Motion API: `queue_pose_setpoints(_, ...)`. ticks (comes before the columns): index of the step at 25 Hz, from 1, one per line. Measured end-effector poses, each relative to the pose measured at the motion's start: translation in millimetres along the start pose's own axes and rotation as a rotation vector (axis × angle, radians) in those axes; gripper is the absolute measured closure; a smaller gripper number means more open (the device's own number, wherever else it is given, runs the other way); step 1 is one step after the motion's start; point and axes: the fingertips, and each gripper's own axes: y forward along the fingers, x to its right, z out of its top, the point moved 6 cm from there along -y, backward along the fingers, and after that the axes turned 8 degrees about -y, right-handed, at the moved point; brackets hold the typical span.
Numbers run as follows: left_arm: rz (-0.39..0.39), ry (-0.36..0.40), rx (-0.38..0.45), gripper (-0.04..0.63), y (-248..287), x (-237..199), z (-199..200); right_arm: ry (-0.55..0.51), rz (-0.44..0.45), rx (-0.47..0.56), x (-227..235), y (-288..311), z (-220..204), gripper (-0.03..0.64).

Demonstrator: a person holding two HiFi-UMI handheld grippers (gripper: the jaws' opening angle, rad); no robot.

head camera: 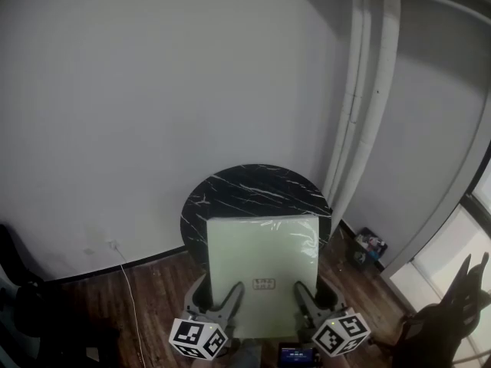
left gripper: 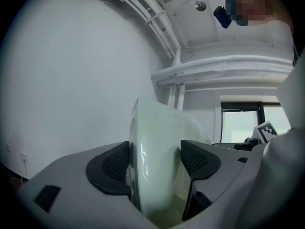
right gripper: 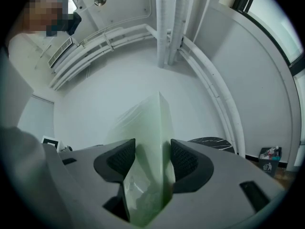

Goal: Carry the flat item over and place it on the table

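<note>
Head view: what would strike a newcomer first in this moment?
A pale green flat panel, gripped along its near edge by the left gripper and the right gripper, fills the lower centre. Behind it stands a round black marbled table, its near part hidden by the panel; white pipes climb the wall at right.

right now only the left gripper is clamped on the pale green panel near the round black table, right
Not quite: the right gripper is clamped on the panel too, with its jaws pressed on either face, as the right gripper view shows. The left gripper does hold it, near the round black table.
</note>
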Motion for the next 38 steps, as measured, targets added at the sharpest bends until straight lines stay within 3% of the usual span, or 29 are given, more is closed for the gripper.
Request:
queue_pose_setpoints(15,-0.038,-0.028,-0.046,0.255,169,-99,24,0.014,-0.065,-0.028,70,169,9,0.396)
queue_pose_setpoints(23,-0.081,-0.046,-0.081,0.255,229,-149,35,0.023,-0.107,-0.031,85,235,5,0.396)
queue_pose_setpoints(38,-0.142,-0.07,-0.109,0.255,276,-169,38,0.021,-0.154,-0.006,102,264,7,0.397)
